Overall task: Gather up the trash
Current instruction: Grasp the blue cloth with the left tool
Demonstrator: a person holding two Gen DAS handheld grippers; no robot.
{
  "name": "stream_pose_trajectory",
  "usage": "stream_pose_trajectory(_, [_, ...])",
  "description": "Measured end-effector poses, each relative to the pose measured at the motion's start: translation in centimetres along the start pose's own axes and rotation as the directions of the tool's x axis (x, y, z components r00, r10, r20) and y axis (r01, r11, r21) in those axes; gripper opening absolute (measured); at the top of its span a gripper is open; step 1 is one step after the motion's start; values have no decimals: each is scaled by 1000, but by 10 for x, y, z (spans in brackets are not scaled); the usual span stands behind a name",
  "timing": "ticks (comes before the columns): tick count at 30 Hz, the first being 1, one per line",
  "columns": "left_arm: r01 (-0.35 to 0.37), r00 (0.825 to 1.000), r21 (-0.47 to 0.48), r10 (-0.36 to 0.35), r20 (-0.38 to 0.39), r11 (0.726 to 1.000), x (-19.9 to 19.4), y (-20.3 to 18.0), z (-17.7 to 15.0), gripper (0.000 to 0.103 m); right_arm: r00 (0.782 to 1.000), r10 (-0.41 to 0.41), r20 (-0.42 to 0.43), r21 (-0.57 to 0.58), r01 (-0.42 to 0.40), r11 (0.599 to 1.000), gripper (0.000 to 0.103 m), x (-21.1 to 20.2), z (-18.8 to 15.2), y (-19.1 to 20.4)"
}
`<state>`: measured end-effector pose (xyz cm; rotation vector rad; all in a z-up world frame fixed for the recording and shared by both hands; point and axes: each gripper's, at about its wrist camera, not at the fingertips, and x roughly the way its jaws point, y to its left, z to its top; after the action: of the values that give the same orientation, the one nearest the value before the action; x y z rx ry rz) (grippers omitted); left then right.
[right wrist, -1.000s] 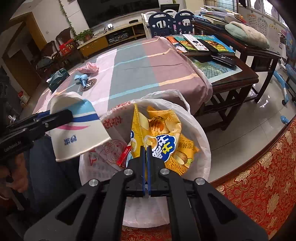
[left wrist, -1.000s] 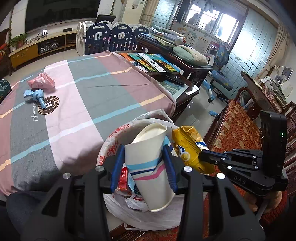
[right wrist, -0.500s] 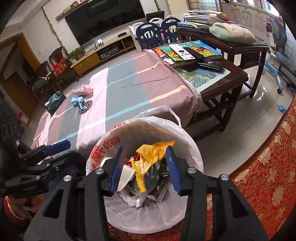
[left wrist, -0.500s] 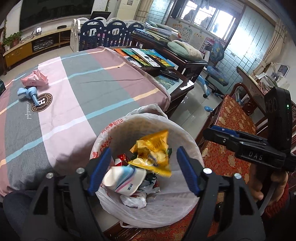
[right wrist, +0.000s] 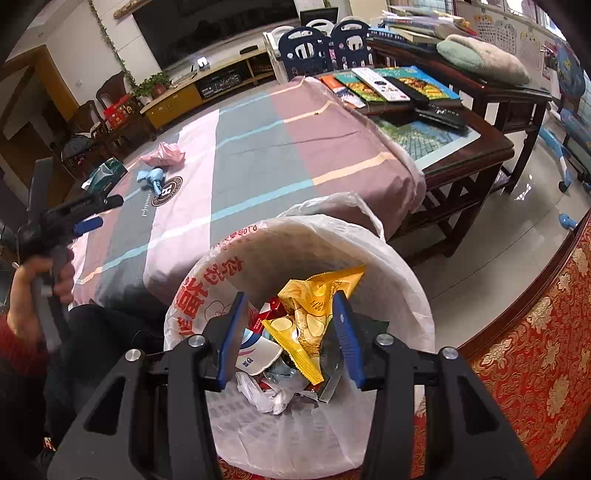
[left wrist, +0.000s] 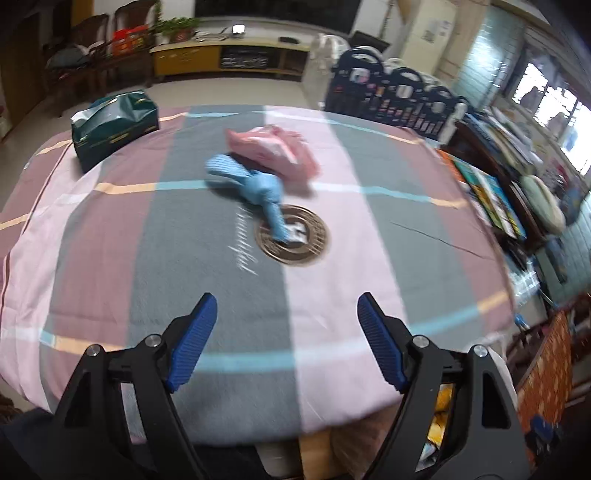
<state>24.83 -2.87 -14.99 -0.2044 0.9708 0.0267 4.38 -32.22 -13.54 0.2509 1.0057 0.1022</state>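
Both grippers have just been opened, nothing gripped. Left gripper is held wide above the striped tablecloth; blue trash and pink trash lie ahead. Right gripper is spread partway over the lined bin, the yellow chip bag lying inside.

The premises were a lived-in family living room. A large dark television screen hung above a low wooden media cabinet, with potted plants and wooden armchairs alongside. A striped bedsheet covered the central table. A carved dark-wood side table carried children's books and remote controls. Blue-and-white playpen panels stood behind it. The floor was glossy tile, and red floral upholstery bordered one side.
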Motion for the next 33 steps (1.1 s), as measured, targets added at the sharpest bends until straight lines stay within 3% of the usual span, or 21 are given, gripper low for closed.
stream_pose_trajectory(6, [-73, 997, 7, 73, -8, 997, 47, 13, 45, 86, 999, -9, -31, 29, 10, 1000, 47, 14, 6, -3])
stream_pose_trajectory(11, [-71, 997, -75, 69, -30, 995, 74, 36, 67, 89, 999, -15, -45, 44, 17, 999, 47, 20, 11, -4])
stream_pose_trajectory(16, [-69, 997, -87, 67, -26, 994, 91, 49, 83, 90, 998, 1, -64, 68, 4, 998, 48, 35, 20, 1])
stream_pose_trajectory(27, [-133, 990, 35, 135, -38, 990, 123, 21, 100, 89, 998, 62, -17, 13, -62, 998, 49, 62, 66, 57])
stream_pose_trajectory(30, [-148, 987, 80, 153, -57, 986, 135, 12, 98, 73, 998, 58, 21, -9, -57, 998, 49, 67, 87, 72])
stream_pose_trajectory(33, [-91, 992, 92, 98, -75, 992, 142, 9, 95, 48, 997, 64, 43, -10, -64, 998, 50, 73, 108, 83])
